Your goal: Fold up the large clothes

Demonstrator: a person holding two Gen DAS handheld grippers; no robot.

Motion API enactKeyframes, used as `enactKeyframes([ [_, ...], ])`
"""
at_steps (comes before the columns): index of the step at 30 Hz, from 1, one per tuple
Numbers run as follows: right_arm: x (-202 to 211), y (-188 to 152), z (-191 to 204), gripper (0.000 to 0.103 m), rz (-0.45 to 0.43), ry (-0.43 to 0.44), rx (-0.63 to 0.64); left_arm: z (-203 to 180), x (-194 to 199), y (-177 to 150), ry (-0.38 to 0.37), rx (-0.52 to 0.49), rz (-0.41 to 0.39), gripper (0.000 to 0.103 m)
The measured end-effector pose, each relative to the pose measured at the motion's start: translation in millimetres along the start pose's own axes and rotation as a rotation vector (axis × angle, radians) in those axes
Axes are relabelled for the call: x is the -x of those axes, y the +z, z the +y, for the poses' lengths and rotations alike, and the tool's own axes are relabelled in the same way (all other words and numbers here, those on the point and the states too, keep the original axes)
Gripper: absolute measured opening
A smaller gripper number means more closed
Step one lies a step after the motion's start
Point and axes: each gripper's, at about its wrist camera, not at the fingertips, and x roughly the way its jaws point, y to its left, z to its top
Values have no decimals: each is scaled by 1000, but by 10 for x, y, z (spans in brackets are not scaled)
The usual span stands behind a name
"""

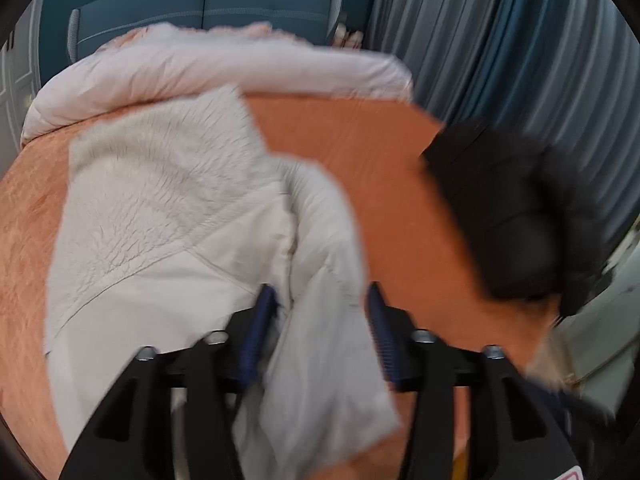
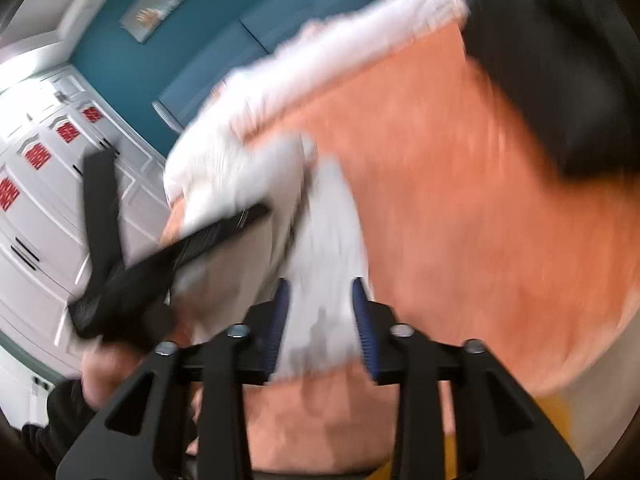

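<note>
Cream jacket [image 1: 168, 216] fabric runs between the 2 blue pads of the left gripper [image 1: 324, 332], whose jaws stand apart with a gap showing on each side of the cloth, so nothing is pinched there. A sleeve-like strip [image 1: 320, 360] of the garment hangs down between the black fingers toward the bottom of the left wrist view. Beyond the fingertips the jacket spreads over the orange bedspread [image 1: 360, 136], its fleecy lining [image 1: 160, 168] turned up on the far half.

In the blurred right wrist view, the right gripper [image 2: 322, 324] also has its jaws parted, with a pale fold of the jacket [image 2: 328, 240] lying between the blue pads; whether the pads touch it cannot be told through the blur. To its left the other gripper [image 2: 172, 256] shows as a black shape, held in a hand [image 2: 108, 372].

A pale pink quilt [image 1: 224, 68] lies bunched along the far edge of the bed. A black garment [image 1: 516, 216] sits on the right side of the bedspread. Behind stand a teal headboard [image 1: 208, 4] and grey-blue curtains [image 1: 500, 40].
</note>
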Motion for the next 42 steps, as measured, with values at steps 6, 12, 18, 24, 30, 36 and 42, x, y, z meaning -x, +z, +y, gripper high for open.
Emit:
enactKeyframes([
  [6,120,172,423,63,-86,29,104,265,1157,0,-127,60,-166,83],
  [12,-284,375,1053,90,-32,123,232,883,1551,-213,64,141,-160,85],
  [18,-946,291,1468,90,101,91,283,1264,1530,-510,122,247,-109,85],
  [24,-1311,268,1174,1,213,88,165,1180,1523,-482,123,225,-130,85],
  [30,-968,196,535,0,110,85,37,1035,1353,-395,101,159,-134,85],
  [36,-1247,-336,-203,0,194,9,-89,792,731,-416,109,94,-54,85],
  [42,-1484,-579,-640,0,235,10,-203,749,188,-605,206,77,35,85],
])
